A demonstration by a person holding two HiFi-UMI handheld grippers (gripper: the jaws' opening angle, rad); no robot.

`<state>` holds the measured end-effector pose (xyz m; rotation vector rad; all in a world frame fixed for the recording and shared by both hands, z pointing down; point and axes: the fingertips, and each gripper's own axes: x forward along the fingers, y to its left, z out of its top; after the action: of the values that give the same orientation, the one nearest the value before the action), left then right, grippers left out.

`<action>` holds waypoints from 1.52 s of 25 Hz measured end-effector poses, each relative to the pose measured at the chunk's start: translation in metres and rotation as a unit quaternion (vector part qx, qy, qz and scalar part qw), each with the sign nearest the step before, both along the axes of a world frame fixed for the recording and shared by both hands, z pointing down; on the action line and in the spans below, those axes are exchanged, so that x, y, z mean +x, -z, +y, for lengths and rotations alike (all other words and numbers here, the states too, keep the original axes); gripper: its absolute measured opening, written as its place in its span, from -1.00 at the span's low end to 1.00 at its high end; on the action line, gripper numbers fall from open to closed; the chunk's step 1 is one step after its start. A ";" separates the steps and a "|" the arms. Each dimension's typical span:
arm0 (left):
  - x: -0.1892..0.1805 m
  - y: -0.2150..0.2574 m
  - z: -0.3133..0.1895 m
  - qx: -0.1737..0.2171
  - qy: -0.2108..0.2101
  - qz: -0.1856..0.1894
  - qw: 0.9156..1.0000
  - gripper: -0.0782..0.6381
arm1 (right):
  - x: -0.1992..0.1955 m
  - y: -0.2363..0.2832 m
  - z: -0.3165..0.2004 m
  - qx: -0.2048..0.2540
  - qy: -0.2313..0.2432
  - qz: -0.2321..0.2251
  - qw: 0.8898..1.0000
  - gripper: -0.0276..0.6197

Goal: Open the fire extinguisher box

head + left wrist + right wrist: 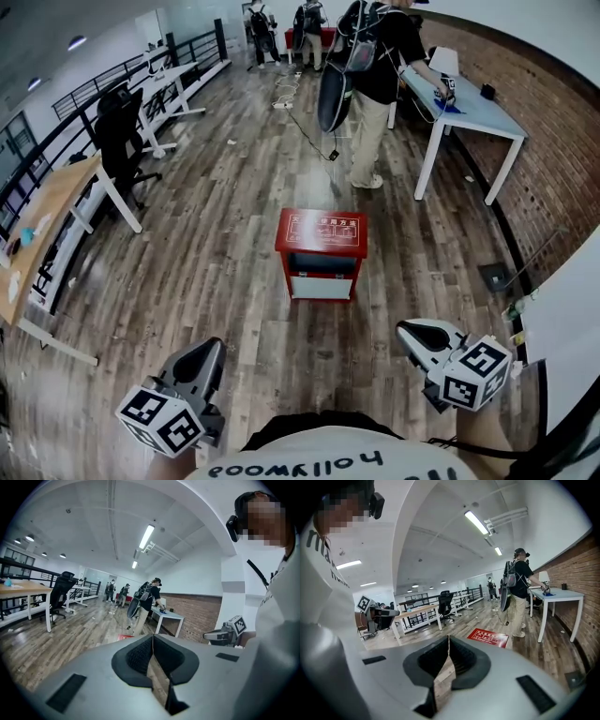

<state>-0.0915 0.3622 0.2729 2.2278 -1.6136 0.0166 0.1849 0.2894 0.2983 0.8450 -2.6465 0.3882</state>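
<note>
Shirt [328, 459], head view: white and closest to my camera; the dark print stands upside down, and I read it as "HOLLYWOOD", though I am not fully sure.
Left gripper [208, 349], head view: held low near the body, with its marker cube [161, 420] toward me, well apart from the target.
Right gripper [409, 328], head view: the same on the other side, also well apart from the target.
Fire extinguisher box [321, 246], head view: red, standing on the wooden floor [234, 234] straight ahead of me. White characters are on its top, too small for me to read.
Box state, head view: the top lies flat and the front looks closed, so I judge that no part of the opening is done.
Left fingers, left gripper view: pressed together with the pads touching, nothing between them.
Box, left gripper view: only a small red piece shows over the gripper body, with no readable writing.
Right fingers, right gripper view: also closed on each other, holding nothing.
Box, right gripper view: the red top is seen on the floor ahead, with white characters in rows, not legible to me.
Cube markings: black-and-white square codes, no words.
Work left: approach the box, find the edge of the lid or door, and open it. I think the whole task is yet to do.
</note>
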 end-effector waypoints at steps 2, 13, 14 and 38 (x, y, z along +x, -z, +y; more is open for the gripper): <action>0.004 0.001 -0.006 0.003 -0.003 0.003 1.000 -0.75 | 0.004 0.000 -0.002 0.002 -0.001 0.001 1.000 -0.88; 0.018 0.006 -0.017 0.012 -0.020 -0.013 1.000 -0.75 | 0.020 -0.001 -0.006 0.000 -0.018 -0.005 1.000 -0.88; 0.017 0.004 -0.015 0.008 -0.019 -0.014 1.000 -0.75 | 0.019 -0.003 -0.005 -0.001 -0.016 -0.004 1.000 -0.88; 0.002 -0.008 -0.119 0.002 -0.073 -0.009 0.997 -0.75 | 0.011 -0.012 -0.059 -0.007 -0.048 0.026 0.998 -0.88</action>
<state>-0.0900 0.2434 0.2806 2.3499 -1.4589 0.0730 0.1964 0.2301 0.3105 0.9665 -2.5595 0.4026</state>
